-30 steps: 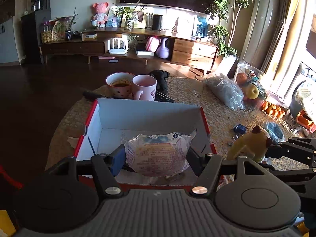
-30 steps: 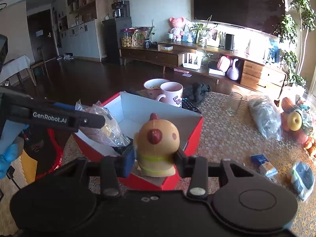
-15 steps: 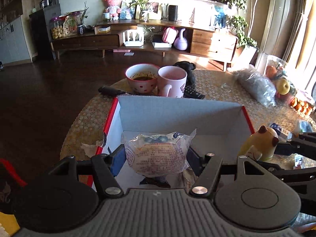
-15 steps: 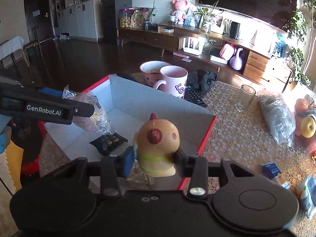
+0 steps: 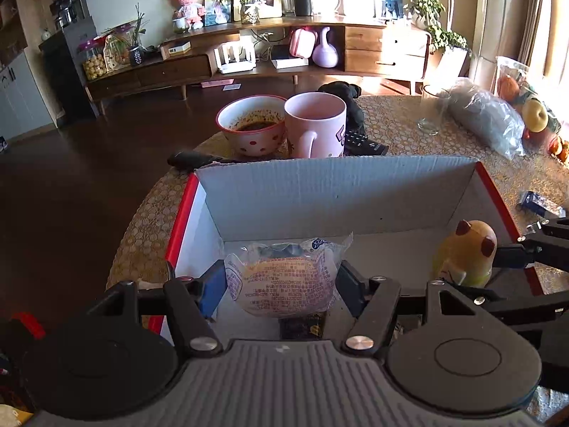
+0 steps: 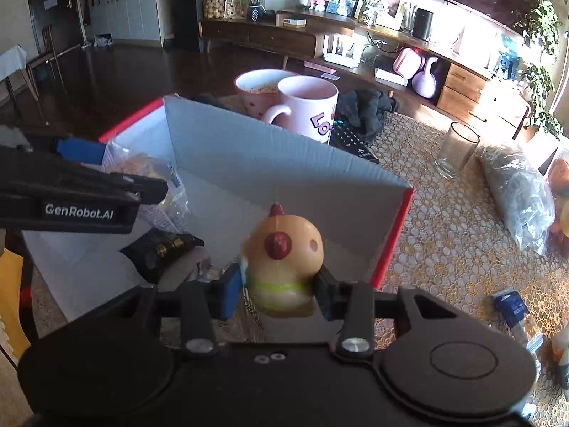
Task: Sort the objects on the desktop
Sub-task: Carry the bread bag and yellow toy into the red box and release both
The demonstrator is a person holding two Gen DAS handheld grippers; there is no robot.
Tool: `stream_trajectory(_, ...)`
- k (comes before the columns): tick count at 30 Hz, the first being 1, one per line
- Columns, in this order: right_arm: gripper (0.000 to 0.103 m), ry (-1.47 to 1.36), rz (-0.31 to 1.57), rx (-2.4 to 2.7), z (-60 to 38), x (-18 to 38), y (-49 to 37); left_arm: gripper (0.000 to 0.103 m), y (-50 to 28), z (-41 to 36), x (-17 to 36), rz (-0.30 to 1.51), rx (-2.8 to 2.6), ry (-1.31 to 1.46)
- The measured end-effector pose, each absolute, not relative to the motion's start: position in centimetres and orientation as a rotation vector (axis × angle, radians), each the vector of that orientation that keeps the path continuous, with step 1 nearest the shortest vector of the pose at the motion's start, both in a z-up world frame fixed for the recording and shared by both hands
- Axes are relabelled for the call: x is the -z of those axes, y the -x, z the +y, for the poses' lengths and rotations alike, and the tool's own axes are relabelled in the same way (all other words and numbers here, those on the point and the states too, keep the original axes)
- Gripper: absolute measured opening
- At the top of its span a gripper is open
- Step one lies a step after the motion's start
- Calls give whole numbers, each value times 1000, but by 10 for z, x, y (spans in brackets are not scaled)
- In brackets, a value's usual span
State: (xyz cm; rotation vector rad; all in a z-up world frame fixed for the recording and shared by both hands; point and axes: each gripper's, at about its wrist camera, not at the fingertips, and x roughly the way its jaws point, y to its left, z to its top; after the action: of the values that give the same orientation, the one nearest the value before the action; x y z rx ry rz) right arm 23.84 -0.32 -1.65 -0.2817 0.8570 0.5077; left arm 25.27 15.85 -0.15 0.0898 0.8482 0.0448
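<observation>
Table: round top (image 5: 398,124) under a yellow lace-pattern cloth, and it's crowded.
Room: dark wood floor all around, a long low wooden sideboard (image 5: 177,67) at the far wall, strong sun pouring in on the right.
Box: open cardboard box (image 5: 330,192), red outside, pale inside, sitting at the near edge of the table.
Behind the box: a spotted bowl (image 5: 250,124) with dark broth touching a pink mug (image 5: 316,124); a remote (image 6: 352,142) and a dark cloth (image 6: 366,108) just beside them.
Right side: a clear glass (image 6: 455,149), a grey plastic bag (image 6: 515,192) and a small blue packet (image 6: 512,307) out on the cloth.
Left gripper: left gripper (image 5: 281,281) is clamped about halfway on a wrapped bun (image 5: 284,277), clear crinkly wrapper with printing, held over the box's near left part.
Right gripper: right gripper (image 6: 277,284) is pinched nearly closed on a toy chicken (image 6: 282,259), tan, round, red comb, red spot, a yellow-green band low down, upright over the box's near right part.
Inside the box: a black snack packet (image 6: 163,249) lying on the floor of it, below the bun.
</observation>
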Motion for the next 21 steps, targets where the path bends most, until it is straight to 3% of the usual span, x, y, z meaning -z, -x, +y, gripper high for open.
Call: stream_trajectory(21,45,327,864,-513,1,28,-243,66,-277,149,31,926,-50,-129)
